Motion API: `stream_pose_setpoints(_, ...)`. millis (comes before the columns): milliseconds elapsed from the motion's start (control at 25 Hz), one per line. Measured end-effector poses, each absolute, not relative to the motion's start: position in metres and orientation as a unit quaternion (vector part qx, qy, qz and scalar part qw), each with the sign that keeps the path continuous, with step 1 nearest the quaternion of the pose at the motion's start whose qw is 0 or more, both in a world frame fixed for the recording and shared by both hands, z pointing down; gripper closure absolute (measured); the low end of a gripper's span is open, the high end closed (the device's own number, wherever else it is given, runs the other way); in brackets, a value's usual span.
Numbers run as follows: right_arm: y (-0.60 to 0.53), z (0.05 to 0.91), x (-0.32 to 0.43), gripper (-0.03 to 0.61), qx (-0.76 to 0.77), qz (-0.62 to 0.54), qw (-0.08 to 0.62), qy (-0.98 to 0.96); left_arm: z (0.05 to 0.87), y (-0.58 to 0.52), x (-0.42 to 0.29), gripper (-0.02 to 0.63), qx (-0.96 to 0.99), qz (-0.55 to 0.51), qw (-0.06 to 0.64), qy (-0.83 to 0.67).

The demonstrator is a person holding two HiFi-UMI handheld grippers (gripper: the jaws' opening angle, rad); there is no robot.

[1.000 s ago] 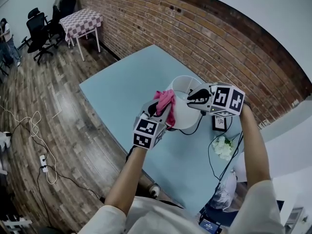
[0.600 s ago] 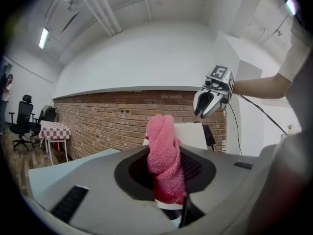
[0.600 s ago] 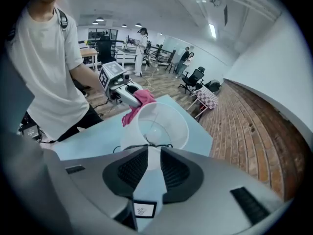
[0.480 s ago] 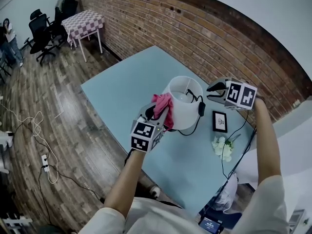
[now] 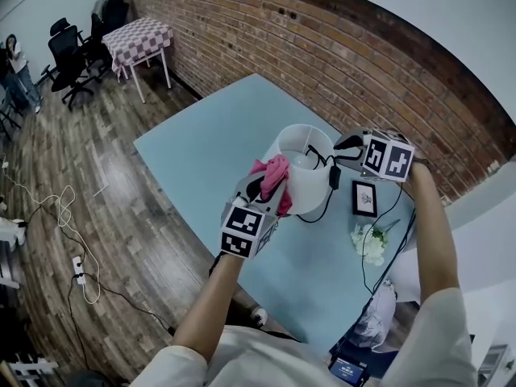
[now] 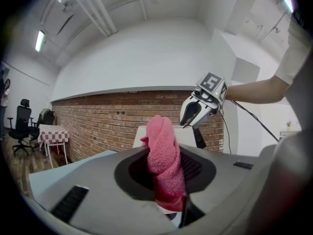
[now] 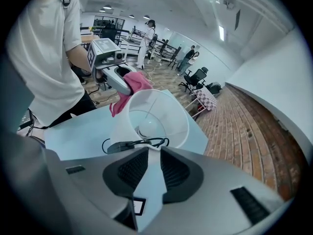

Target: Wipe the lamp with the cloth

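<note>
A white lamp (image 5: 310, 190) stands on the light blue table (image 5: 201, 147), its shade (image 7: 156, 114) open at the top. My left gripper (image 5: 262, 187) is shut on a pink cloth (image 5: 276, 172), which lies against the shade's near left side. In the left gripper view the cloth (image 6: 164, 155) sticks up between the jaws, and the lamp (image 6: 141, 137) is behind it. My right gripper (image 5: 345, 147) hovers just off the shade's right rim. Its jaws have just been opening and hold nothing. The lamp's black cord and switch (image 7: 117, 146) lie just beyond them.
A small framed picture (image 5: 364, 197) and a white flower bunch (image 5: 369, 244) sit on the table right of the lamp. A brick wall (image 5: 347, 63) runs behind the table. Far left stand a checkered table (image 5: 137, 37) and office chairs (image 5: 66, 55). Cables trail over the wooden floor (image 5: 56, 208).
My right gripper has drawn away from the shade's rim towards the right. The left gripper still presses the cloth on the shade and has barely shifted.
</note>
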State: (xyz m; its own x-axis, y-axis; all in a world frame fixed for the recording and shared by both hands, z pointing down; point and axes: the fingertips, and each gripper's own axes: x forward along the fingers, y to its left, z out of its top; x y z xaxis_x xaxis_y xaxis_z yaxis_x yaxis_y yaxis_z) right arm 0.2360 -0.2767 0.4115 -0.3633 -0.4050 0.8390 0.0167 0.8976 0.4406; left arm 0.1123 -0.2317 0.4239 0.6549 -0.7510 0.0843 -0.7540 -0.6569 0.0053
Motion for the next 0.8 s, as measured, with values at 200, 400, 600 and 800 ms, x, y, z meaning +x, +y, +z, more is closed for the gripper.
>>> stream_pose_setpoints(200, -0.281, 0.412, 0.235, 0.479, 0.131, -0.189, 0.537, -0.812, 0.417, -0.224, 0.122, 0.506, 0.915, 0.05, 0.008, -0.4)
stream_pose_setpoints(400, -0.284, 0.411, 0.235, 0.479, 0.133, -0.188, 0.523, -0.82, 0.409, -0.21, 0.139, 0.506, 0.928, 0.087, -0.031, -0.36)
stream_pose_setpoints(600, -0.284, 0.411, 0.234, 0.48, 0.142, -0.183, 0.504, -0.832, 0.404, -0.198, 0.178, 0.506, 0.936, 0.149, -0.081, -0.307)
stream_pose_setpoints(800, -0.283, 0.412, 0.235, 0.485, 0.159, -0.174, 0.487, -0.841, 0.414, -0.196, 0.212, 0.506, 0.936, 0.187, -0.089, -0.283)
